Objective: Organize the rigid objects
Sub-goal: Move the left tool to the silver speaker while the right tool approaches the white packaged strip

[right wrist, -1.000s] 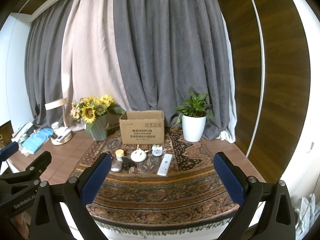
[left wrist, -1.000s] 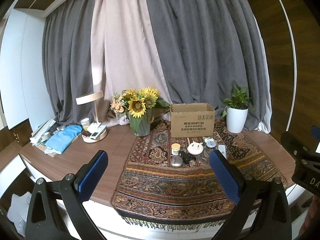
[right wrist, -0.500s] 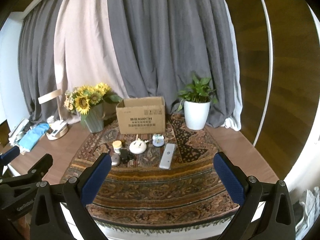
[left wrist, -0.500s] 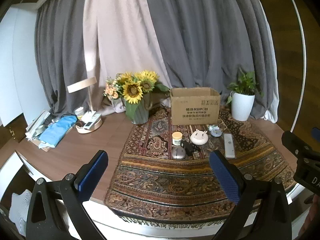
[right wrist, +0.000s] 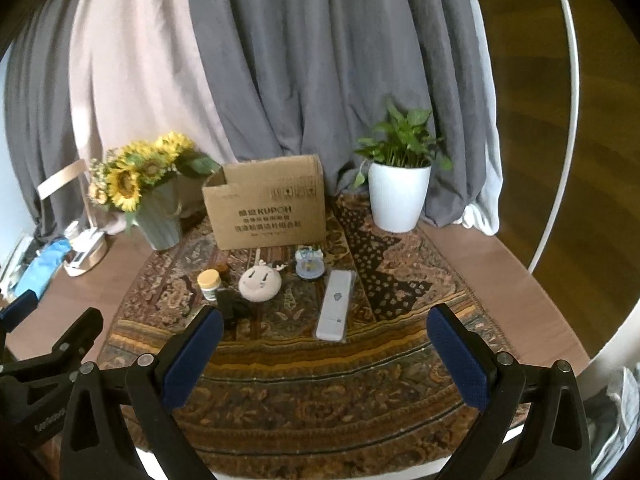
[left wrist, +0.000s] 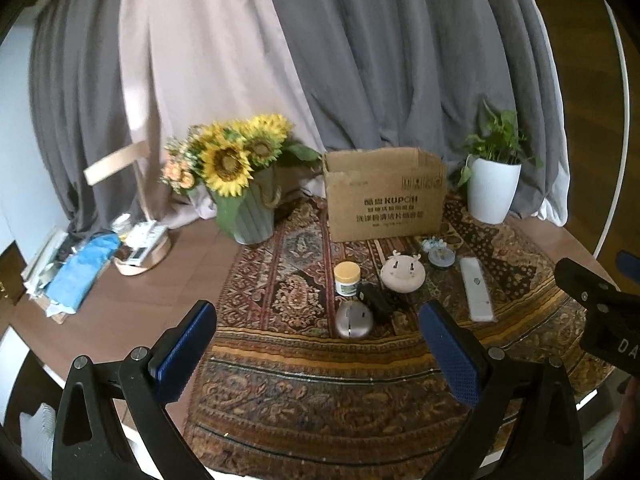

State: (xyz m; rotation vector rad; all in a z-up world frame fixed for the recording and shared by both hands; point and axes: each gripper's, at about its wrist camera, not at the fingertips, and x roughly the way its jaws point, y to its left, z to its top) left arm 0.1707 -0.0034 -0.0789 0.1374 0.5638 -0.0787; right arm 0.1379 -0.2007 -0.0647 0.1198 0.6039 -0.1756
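Grey curtains hanging behind table (left wrist: 192,264) draped with patterned rug (right wrist: 304,364). Cardboard box (right wrist: 268,208) standing far centre, contents hidden. Jar (right wrist: 209,283), round white gadget (right wrist: 259,285), remote (right wrist: 335,305), silver mouse (left wrist: 353,319) all lying loose nearer; sorting seemingly not begun. Left hand-held gripper (left wrist: 320,356) and right hand-held gripper (right wrist: 326,364) hovering near edge, both spread wide, gripping nothing.

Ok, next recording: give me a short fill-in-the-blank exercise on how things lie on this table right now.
1. The cardboard box stands between the sunflower vase and the white ____.
2. The small jar has a ____ lid.
3. Both the left tool and the right tool are ____ and hold nothing.
4. The white remote lies on the patterned ____.

Missing words: plant pot; yellow; open; rug
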